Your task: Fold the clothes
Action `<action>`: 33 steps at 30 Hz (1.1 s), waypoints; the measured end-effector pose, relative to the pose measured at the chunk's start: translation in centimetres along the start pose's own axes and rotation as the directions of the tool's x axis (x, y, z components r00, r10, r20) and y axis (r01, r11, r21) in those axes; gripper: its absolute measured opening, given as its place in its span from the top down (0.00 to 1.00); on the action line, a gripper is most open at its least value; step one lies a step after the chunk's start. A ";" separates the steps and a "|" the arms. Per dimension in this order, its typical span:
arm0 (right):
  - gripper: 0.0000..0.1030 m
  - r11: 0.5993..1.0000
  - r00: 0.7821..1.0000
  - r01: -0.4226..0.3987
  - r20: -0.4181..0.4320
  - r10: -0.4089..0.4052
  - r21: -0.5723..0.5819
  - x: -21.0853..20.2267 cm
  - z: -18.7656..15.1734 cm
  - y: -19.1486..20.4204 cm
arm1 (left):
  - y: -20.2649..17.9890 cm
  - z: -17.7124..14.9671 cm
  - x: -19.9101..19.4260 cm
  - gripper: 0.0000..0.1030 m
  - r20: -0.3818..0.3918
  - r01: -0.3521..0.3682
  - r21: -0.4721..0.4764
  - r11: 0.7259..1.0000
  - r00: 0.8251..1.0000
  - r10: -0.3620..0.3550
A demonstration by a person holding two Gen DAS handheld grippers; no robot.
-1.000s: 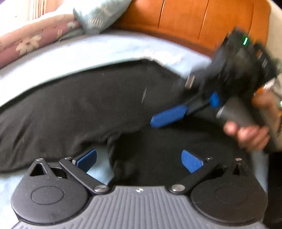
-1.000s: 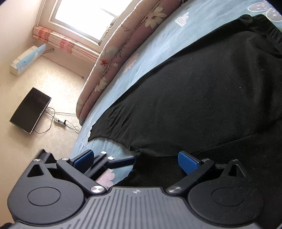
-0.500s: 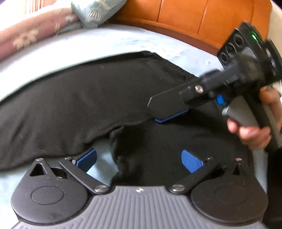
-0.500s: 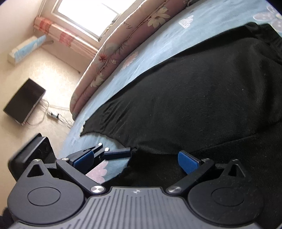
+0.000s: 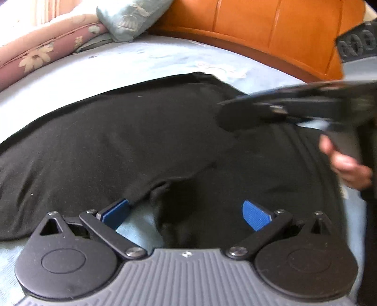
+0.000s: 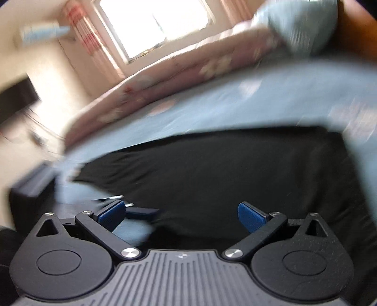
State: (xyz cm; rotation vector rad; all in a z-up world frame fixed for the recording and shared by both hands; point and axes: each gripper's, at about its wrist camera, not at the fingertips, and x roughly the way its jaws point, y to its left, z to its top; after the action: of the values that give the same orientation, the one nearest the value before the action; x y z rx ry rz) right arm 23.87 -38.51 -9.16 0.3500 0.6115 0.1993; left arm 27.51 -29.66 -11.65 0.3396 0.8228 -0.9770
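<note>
A black garment (image 5: 117,146) lies spread on the pale blue bed sheet (image 5: 70,77), with one layer folded over another near me. My left gripper (image 5: 186,213) is open low over the garment's near edge, and a bunched fold lies between its blue pads (image 5: 256,215). My right gripper (image 5: 247,113) crosses the upper right of the left wrist view as a dark blur above the cloth, held by a hand (image 5: 346,164). In its own blurred view the right gripper (image 6: 181,216) is open over the black garment (image 6: 212,169), gripping nothing.
An orange wooden headboard (image 5: 271,30) runs along the back. A pale blue pillow (image 5: 127,16) and a pink floral quilt (image 5: 40,51) lie at the far left of the bed. The right wrist view shows a bright window (image 6: 150,26) and the floor beyond the bed edge.
The right gripper has swung quickly up and to the right, tilting its view toward the window and blurring it. The left gripper has edged closer to the bunched fold.
</note>
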 end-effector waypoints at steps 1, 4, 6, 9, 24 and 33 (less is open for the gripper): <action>0.00 1.000 1.000 0.014 0.012 -0.014 0.008 -0.2 0.1 -0.3 | -0.5 0.2 -0.7 0.01 0.023 0.015 0.007 1.000 1.000 -0.015; 0.00 0.995 0.999 0.007 0.033 -0.010 0.097 -0.6 0.4 -1.7 | -1.9 0.9 -1.7 0.01 0.087 0.044 0.036 0.998 0.995 -0.047; 0.00 0.975 0.998 -0.061 0.031 0.056 0.214 -0.5 0.5 -3.4 | -2.3 1.4 -0.9 0.01 0.095 0.069 0.032 0.997 0.993 -0.072; 0.00 0.944 0.995 -0.104 0.037 0.098 0.314 -0.2 0.4 -5.1 | -2.3 1.1 1.2 0.01 0.048 0.080 0.008 0.997 0.996 -0.080; 0.00 0.984 0.995 0.103 0.001 -0.104 0.147 -0.5 0.5 -3.5 | -1.7 1.5 1.4 0.01 0.037 -0.009 -0.035 0.999 0.999 0.010; 0.00 0.964 0.960 0.262 0.098 -0.264 0.040 -1.2 0.6 -1.2 | -2.7 -0.3 -3.3 0.01 0.037 -0.095 -0.002 0.996 0.995 0.095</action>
State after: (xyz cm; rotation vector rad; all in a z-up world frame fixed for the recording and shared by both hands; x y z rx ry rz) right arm 23.34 -40.08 -8.48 0.2991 0.5538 -0.0819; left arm 24.17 -28.95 -9.15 0.3563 0.7663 -0.8924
